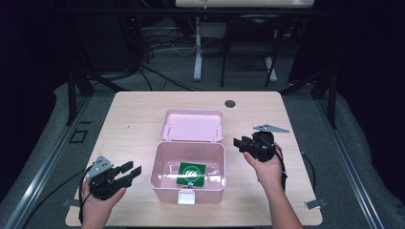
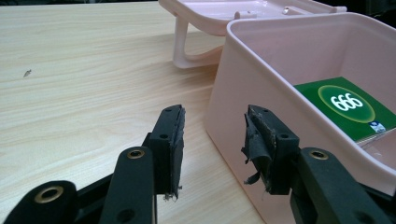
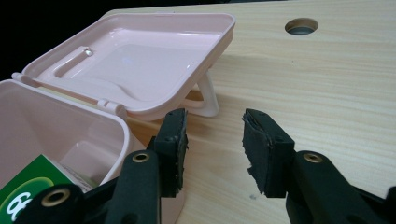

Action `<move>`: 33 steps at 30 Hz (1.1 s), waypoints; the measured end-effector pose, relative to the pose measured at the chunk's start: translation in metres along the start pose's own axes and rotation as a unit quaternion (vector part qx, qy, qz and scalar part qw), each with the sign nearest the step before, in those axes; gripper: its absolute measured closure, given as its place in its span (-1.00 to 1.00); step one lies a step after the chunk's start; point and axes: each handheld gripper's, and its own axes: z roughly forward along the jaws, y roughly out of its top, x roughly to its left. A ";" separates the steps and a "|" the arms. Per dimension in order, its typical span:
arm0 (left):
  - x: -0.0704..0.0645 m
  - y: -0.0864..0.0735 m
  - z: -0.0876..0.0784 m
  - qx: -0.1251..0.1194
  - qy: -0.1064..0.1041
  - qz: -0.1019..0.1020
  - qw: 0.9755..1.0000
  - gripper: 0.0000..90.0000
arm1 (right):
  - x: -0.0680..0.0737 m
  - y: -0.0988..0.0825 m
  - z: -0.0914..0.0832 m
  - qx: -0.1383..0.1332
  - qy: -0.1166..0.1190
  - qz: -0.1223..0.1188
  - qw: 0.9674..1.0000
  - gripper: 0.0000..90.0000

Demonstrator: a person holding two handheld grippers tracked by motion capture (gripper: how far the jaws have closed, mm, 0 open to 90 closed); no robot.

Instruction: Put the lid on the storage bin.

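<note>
Pink box [image 1: 162, 176] sitting open at the middle of the desk [image 1: 133, 114], slightly toward the person's edge. Its lid [image 1: 193, 125] is lying folded back flat behind it, inner face up, propped on a pink handle loop [image 3: 210, 100] that is touching the desk. White latch tab [image 1: 186, 196] is hanging at the box's front wall.

Green packet [image 1: 191, 174] is lying flat on the box floor, printed "666" in white inside a ring. In the left gripper view it is showing past the near wall, toward the box's right portion; in the right gripper view one corner of it [image 3: 28, 191] is peeking out at lower left.

Left hand-held gripper [image 1: 130, 172] is hovering just left of the box, near its front-left corner, jaws pointing toward the box wall. Jaws are standing wide apart, nothing between them; the right-hand pad's lining is looking frayed in the left gripper view [image 2: 212, 140]. Not touching the box as far as I can tell.

Right hand-held gripper [image 1: 240, 141] is hovering just right of the box's rear-right corner, jaws aimed leftward at the hinge area. Jaws are gaping moderately wide, holding nothing; bare desk is showing through the gap [image 3: 215, 140].

Round cable hole [image 1: 230, 103] is sitting in the desk behind the lid, off to the right. Cables are trailing from both grippers off the desk's near edge.
</note>
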 end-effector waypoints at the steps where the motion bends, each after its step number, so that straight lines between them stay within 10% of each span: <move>1: -0.001 0.001 0.000 0.000 -0.002 0.003 1.000 0.27 | 0.001 0.000 0.001 -0.003 -0.004 -0.003 1.000 0.30; 16: -0.012 0.027 0.010 0.012 -0.033 0.035 0.999 0.21 | -0.003 0.029 0.006 0.019 -0.003 0.007 1.000 0.16; 33: -0.021 0.049 0.024 0.020 -0.058 0.048 0.997 0.16 | 0.011 0.057 0.014 0.046 -0.015 -0.044 0.998 0.03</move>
